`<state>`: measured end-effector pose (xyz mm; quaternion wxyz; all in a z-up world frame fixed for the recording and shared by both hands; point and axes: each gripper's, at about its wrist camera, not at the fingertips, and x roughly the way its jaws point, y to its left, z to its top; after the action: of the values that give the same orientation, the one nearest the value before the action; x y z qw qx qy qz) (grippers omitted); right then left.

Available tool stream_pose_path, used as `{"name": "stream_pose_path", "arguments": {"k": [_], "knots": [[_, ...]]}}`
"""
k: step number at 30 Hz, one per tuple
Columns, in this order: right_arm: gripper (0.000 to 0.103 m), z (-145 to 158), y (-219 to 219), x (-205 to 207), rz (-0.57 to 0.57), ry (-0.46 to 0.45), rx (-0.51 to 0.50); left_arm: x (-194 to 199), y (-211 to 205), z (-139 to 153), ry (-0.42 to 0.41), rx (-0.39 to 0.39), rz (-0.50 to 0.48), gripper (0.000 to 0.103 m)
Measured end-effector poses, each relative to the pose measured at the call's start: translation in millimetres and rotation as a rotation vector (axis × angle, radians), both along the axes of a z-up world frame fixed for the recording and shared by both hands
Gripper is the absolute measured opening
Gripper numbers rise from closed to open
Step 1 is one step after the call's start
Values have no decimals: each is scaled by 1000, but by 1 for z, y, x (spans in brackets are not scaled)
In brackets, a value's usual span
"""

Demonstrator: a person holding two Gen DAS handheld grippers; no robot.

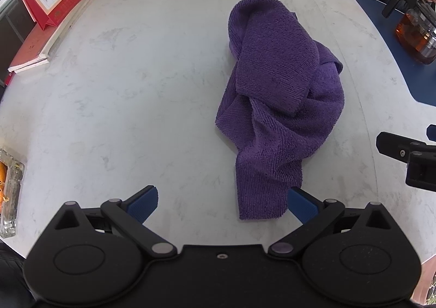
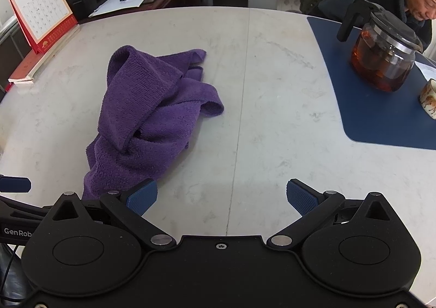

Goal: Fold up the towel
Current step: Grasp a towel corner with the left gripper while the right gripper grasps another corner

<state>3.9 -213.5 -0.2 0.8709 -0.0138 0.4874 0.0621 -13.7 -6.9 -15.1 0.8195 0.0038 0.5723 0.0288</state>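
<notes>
A purple towel point(image 1: 278, 95) lies crumpled in a heap on the white marble table point(image 1: 136, 90). My left gripper point(image 1: 222, 203) is open and empty; the towel's near end lies between its blue pads, close to the right pad point(image 1: 302, 205). My right gripper point(image 2: 221, 199) is open and empty over bare table, right of the towel point(image 2: 152, 114); its left pad point(image 2: 141, 199) is at the towel's near edge. Part of the right gripper shows in the left wrist view point(image 1: 408, 158), and a left gripper pad point(image 2: 15, 184) shows in the right wrist view.
A glass teapot point(image 2: 384, 60) and a cup point(image 2: 429, 98) stand on a blue mat point(image 2: 381, 117) at the right. A red desk calendar point(image 2: 41, 16) and a book point(image 2: 41, 62) sit at the far left. A glass dish point(image 1: 9, 188) is at the left edge. A man point(image 2: 408, 2) sits behind.
</notes>
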Motion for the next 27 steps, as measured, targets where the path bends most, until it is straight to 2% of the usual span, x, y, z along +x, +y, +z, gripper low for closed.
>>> {"name": "stream_pose_path", "arguments": {"k": [3, 5, 11, 14, 16, 20, 24, 27], "knots": [[103, 3, -4, 5, 11, -44, 27, 4, 1, 0, -7, -2, 2, 102], [103, 5, -6, 8, 19, -76, 46, 8, 4, 5, -45, -21, 3, 102], [103, 11, -14, 17, 43, -172, 105, 30, 13, 28, -258, -48, -45, 102], [103, 11, -16, 28, 91, -216, 105, 52, 11, 29, -322, -44, -75, 102], [103, 10, -17, 41, 117, -210, 92, 72, 12, 27, -320, -77, -63, 102], [103, 2, -16, 64, 159, -187, 41, 111, 19, 21, -296, -197, -20, 102], [103, -10, -19, 85, 177, -169, 23, 142, 11, 19, -266, -208, -65, 102], [103, -17, -24, 99, 185, -157, 39, 162, 0, 7, -204, -186, -114, 98]]}}
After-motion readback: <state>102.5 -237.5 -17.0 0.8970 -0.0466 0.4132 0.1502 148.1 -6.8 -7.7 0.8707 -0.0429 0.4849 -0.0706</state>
